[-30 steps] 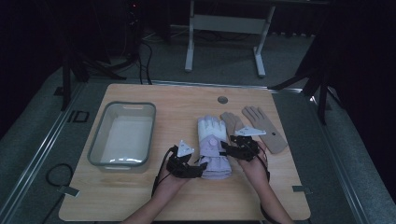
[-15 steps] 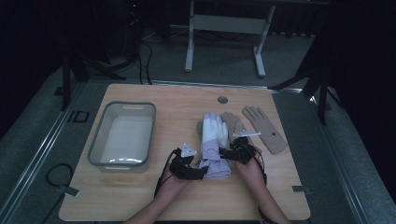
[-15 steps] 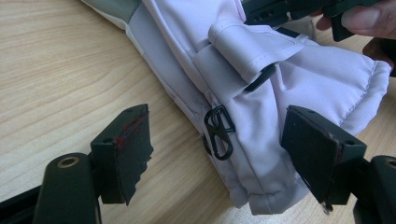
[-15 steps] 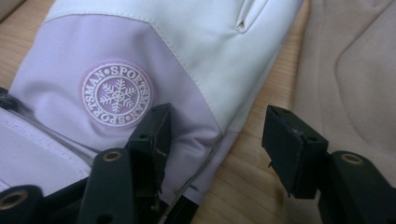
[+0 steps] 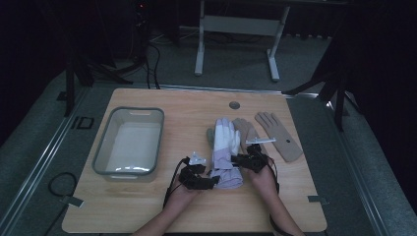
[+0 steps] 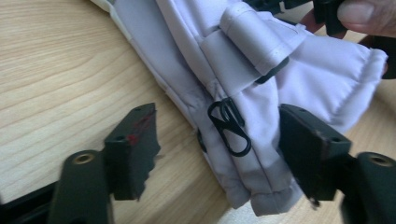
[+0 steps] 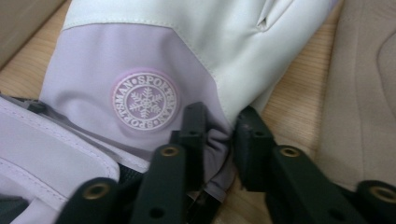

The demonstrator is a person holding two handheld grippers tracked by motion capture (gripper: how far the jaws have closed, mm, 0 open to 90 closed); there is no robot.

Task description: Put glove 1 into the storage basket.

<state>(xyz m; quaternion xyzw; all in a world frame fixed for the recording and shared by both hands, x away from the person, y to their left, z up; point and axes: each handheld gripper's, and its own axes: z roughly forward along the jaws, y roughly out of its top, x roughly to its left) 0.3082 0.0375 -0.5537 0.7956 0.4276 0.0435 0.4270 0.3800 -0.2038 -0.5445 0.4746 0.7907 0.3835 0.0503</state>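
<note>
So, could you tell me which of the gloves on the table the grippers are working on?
The white and lilac glove, left of the two tan gloves lying untouched.

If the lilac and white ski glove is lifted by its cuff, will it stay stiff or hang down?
Probably it hangs down: the ski glove is padded fabric, and its cuff already folds and wrinkles. It looks light for its bulk. The right gripper pinches a fold of its edge, so the smooth shell may slip a little. The clip could swing.
</note>
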